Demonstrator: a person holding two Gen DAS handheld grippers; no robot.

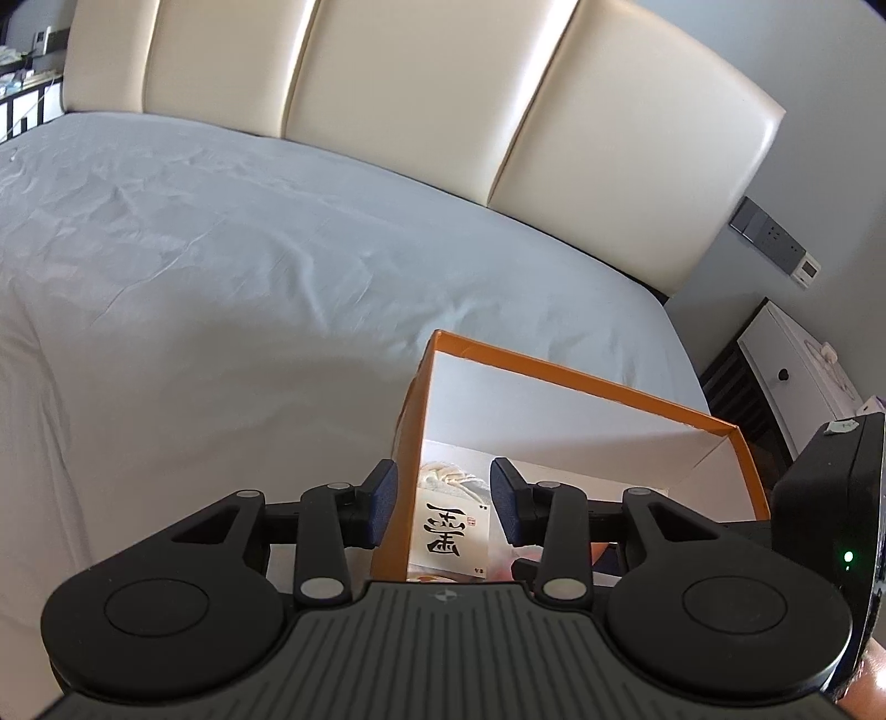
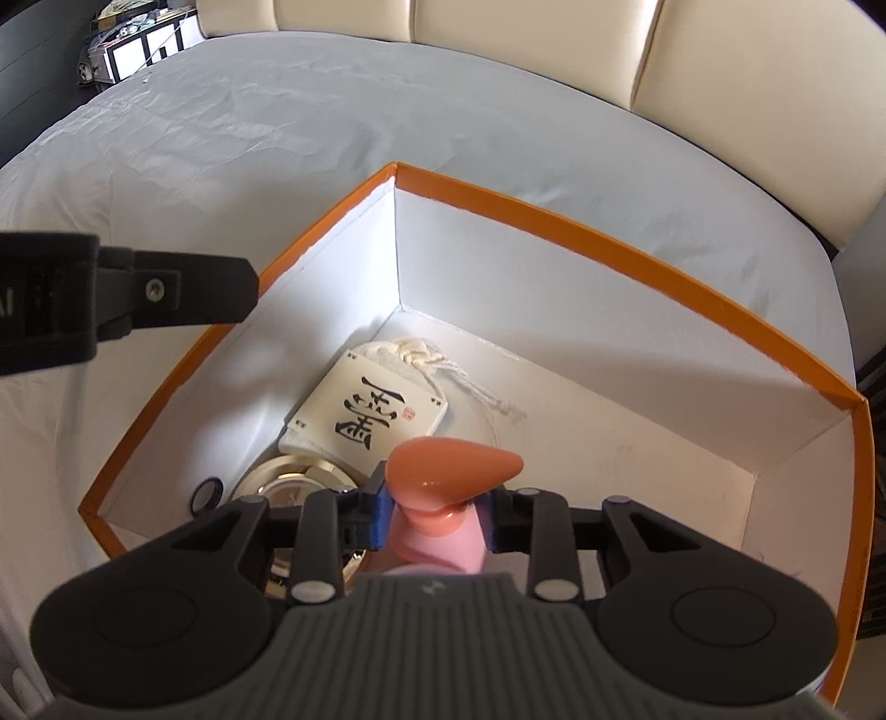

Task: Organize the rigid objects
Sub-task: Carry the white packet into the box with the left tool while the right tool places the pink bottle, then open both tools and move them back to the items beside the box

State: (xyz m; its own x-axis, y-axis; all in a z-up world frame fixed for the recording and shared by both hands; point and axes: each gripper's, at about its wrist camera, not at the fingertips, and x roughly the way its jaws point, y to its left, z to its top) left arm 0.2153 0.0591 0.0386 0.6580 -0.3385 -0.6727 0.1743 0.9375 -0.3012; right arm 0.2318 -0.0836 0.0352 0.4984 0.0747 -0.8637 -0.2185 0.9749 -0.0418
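Note:
An orange box [image 2: 609, 238] with a white inside stands on the bed. My right gripper [image 2: 434, 518] is shut on a pink pump bottle [image 2: 443, 545] with a peach pump head [image 2: 451, 471], held inside the box. A white card with black calligraphy [image 2: 368, 415] on a cloth pouch [image 2: 410, 354], a gold tin [image 2: 293, 482] and a small black ring [image 2: 206, 494] lie on the box floor. My left gripper [image 1: 443, 495] is open, one finger on each side of the box's left wall [image 1: 407, 471]; the card [image 1: 448, 531] shows between its fingers. The left gripper also shows in the right wrist view [image 2: 183, 291].
The box sits near the right edge of a bed with a grey sheet [image 1: 221, 249] and a cream padded headboard [image 1: 415, 83]. A white nightstand [image 1: 797, 382] stands to the right. A wall switch panel [image 1: 775, 238] is above it. Clutter lies beyond the bed's far left [image 2: 127, 33].

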